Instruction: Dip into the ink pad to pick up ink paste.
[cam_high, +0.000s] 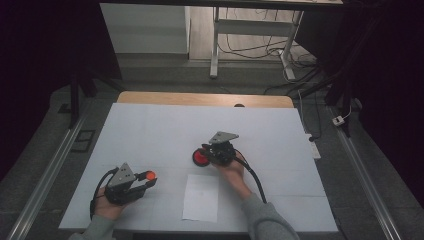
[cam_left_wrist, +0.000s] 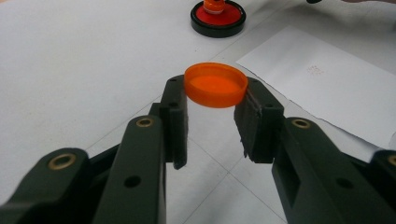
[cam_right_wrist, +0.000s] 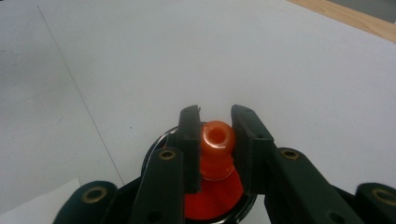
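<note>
Forearms in grey sleeves enter from the near edge of a white table (cam_high: 150, 130), each hand carrying a black 2-jaw gripper; places below are given relative to a white sheet of paper (cam_high: 201, 197) lying flat near that edge.

To the left of the paper, the left gripper (cam_high: 145, 184) is clenched on an orange cap (cam_high: 149, 175); in the left gripper view the cap (cam_left_wrist: 215, 85) sits between the 2 pads, pinched at its rim on both sides, its hollow side facing up and its body clear of the table; the paper (cam_left_wrist: 327, 88) lies to the right of the jaws there.

Just beyond the paper's far edge, slightly to its left, stands a round black-rimmed red container (cam_high: 201, 157); the right gripper (cam_high: 210, 152) is at it, with the hand just beyond the paper's far right corner; in the right gripper view the jaws are closed on an orange nozzle (cam_right_wrist: 216, 149) that rises from the container's red top (cam_right_wrist: 212, 200), 1 pad pressing each side, the nozzle's open hole facing the camera.

From the left gripper view, the container (cam_left_wrist: 218, 18) with its nozzle (cam_left_wrist: 214, 5) stands beyond the paper's far corner, well apart from the cap; a black cable (cam_high: 257, 182) trails from the right gripper past the paper's right side.
</note>
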